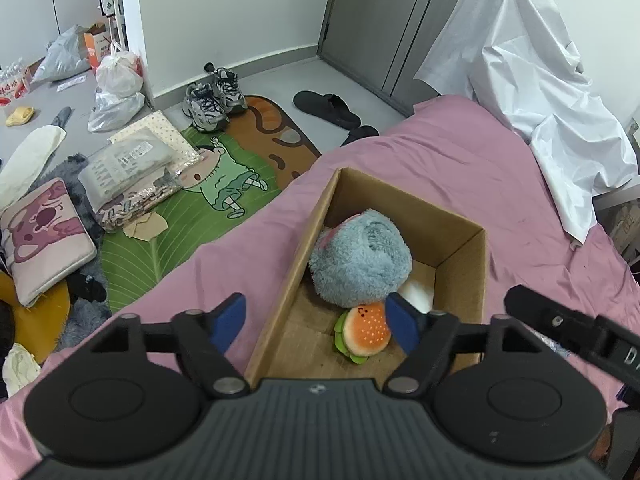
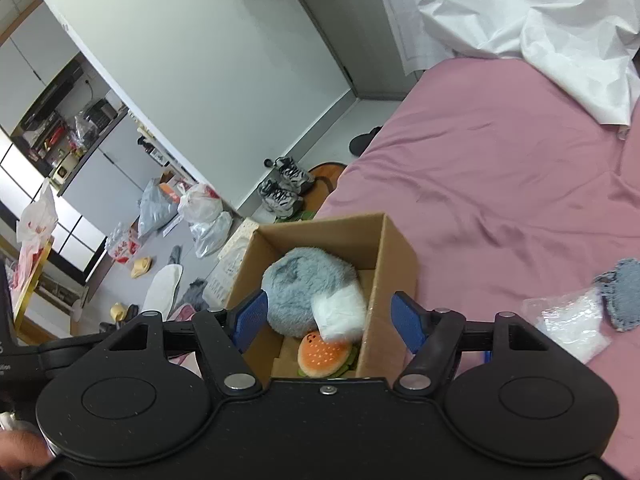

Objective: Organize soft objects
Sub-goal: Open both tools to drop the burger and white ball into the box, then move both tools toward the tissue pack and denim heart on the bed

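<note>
An open cardboard box (image 1: 462,264) (image 2: 394,256) sits on the pink bed (image 1: 460,160) (image 2: 500,168). Inside lie a grey-blue plush toy (image 1: 362,258) (image 2: 300,284), a small burger plush (image 1: 366,330) (image 2: 324,356) and a white soft item (image 1: 418,294) (image 2: 340,314). My left gripper (image 1: 316,322) is open and empty, just above the box's near end. My right gripper (image 2: 330,320) is open and empty above the box, its fingers straddling the box walls. On the bed to the right lie a clear plastic bag (image 2: 568,322) and a blue-grey knitted piece (image 2: 624,294).
A white sheet (image 1: 532,80) (image 2: 540,24) is heaped at the bed's far side. The floor left of the bed holds sneakers (image 1: 214,98), black sandals (image 1: 326,108), a cartoon rug (image 1: 200,200), packaged fabric (image 1: 128,168), a pink cushion (image 1: 44,240) and bags (image 1: 118,76).
</note>
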`<state>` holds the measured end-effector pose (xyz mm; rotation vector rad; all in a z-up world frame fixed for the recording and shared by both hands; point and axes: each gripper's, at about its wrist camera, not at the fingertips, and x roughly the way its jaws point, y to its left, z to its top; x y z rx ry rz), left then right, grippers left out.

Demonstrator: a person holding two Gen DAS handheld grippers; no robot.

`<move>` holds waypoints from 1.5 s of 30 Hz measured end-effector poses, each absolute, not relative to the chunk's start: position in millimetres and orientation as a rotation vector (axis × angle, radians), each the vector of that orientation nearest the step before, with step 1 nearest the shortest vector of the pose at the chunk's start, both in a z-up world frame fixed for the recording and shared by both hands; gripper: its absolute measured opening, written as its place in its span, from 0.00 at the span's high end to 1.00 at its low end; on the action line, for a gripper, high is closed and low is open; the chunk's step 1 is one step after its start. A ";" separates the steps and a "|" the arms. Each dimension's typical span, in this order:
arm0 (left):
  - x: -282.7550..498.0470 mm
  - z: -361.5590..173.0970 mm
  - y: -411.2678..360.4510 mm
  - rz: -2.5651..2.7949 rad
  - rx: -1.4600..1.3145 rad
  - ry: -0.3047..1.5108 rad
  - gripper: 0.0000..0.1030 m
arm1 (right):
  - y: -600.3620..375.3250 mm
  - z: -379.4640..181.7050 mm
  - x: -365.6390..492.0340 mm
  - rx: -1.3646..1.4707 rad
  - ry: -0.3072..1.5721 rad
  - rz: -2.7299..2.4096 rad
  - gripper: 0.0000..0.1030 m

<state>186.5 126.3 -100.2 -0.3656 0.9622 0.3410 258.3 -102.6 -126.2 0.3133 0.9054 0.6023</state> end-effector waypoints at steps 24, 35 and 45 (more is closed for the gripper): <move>169.4 -71.8 73.9 0.332 -0.301 0.887 0.00 | -159.1 -97.7 237.7 0.243 0.880 0.538 0.02; 163.8 -57.7 39.3 0.317 -0.267 0.884 0.00 | -199.8 -86.2 230.4 0.265 0.848 0.530 0.00; 162.8 -47.2 1.0 0.281 -0.242 0.872 0.01 | -241.4 -83.6 231.1 0.300 0.831 0.482 0.00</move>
